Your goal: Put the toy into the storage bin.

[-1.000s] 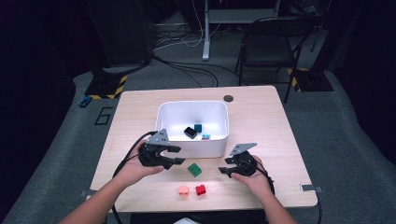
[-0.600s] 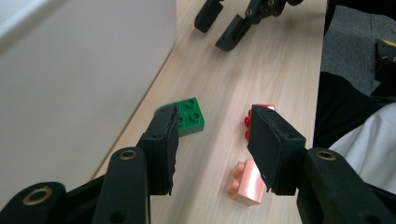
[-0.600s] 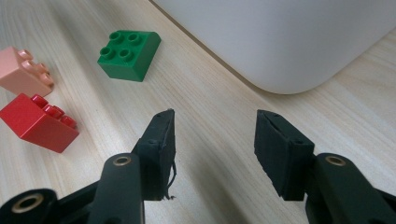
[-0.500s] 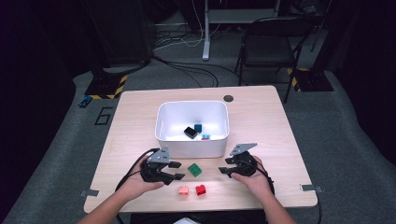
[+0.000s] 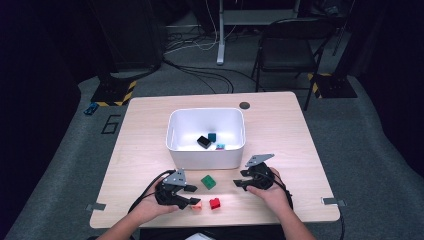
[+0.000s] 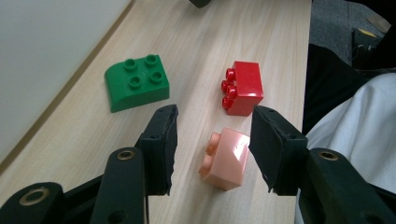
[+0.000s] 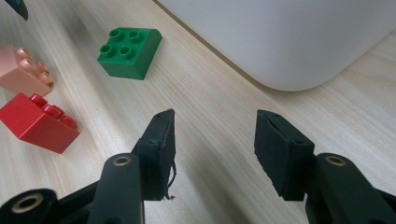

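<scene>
My left gripper point(image 6: 212, 140), jaws spread, straddles the pale pink plastic brick point(image 6: 225, 158), its base partly hidden; red brick point(image 6: 243, 87) just beyond. My right gripper point(image 7: 212, 142) gapes over bare wood.

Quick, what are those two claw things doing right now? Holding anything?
Left gripper: open, its fingers either side of the pink brick, not yet squeezing it.
Right gripper: open, holding nothing, above bare table.

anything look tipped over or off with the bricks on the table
Two bricks lie on their sides, studs pointing sideways: the pink brick between the open jaws of the left gripper, and the red brick just beyond it. The green brick sits studs up. Nothing looks damaged or spilled.
</scene>
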Demonstrator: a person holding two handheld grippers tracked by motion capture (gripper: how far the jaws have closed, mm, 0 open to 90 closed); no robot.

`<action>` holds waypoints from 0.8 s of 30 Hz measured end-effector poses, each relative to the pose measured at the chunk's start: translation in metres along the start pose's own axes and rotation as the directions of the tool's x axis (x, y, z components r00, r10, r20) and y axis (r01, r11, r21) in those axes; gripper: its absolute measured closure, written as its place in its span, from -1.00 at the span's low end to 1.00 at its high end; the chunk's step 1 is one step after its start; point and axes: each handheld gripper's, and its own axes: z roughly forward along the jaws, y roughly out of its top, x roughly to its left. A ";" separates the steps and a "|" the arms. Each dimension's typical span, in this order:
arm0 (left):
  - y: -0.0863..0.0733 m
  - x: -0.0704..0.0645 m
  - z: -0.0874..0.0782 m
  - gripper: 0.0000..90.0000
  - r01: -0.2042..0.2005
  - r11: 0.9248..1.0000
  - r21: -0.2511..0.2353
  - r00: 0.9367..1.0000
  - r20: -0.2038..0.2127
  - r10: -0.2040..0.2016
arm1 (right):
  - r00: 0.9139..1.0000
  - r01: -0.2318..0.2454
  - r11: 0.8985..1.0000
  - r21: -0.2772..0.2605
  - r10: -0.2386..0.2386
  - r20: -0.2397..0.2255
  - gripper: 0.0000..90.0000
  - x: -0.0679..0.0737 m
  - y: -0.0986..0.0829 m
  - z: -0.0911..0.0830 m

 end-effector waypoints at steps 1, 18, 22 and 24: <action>0.000 0.000 0.001 0.14 0.000 1.000 0.005 1.000 0.006 0.000 | 1.000 -0.001 1.000 0.000 0.001 0.000 0.06 0.000 0.000 0.000; -0.014 0.001 0.020 0.19 0.003 0.998 0.060 1.000 0.001 -0.003 | 1.000 -0.006 1.000 0.003 0.006 -0.001 0.06 0.000 0.000 0.000; -0.016 0.002 0.024 0.29 0.013 0.997 0.074 1.000 -0.007 -0.012 | 1.000 -0.005 1.000 0.002 0.005 -0.001 0.06 0.000 0.000 0.001; -0.016 0.002 0.025 0.37 0.012 0.996 0.088 1.000 -0.009 -0.012 | 1.000 -0.005 1.000 0.002 0.005 -0.002 0.06 0.000 0.000 0.001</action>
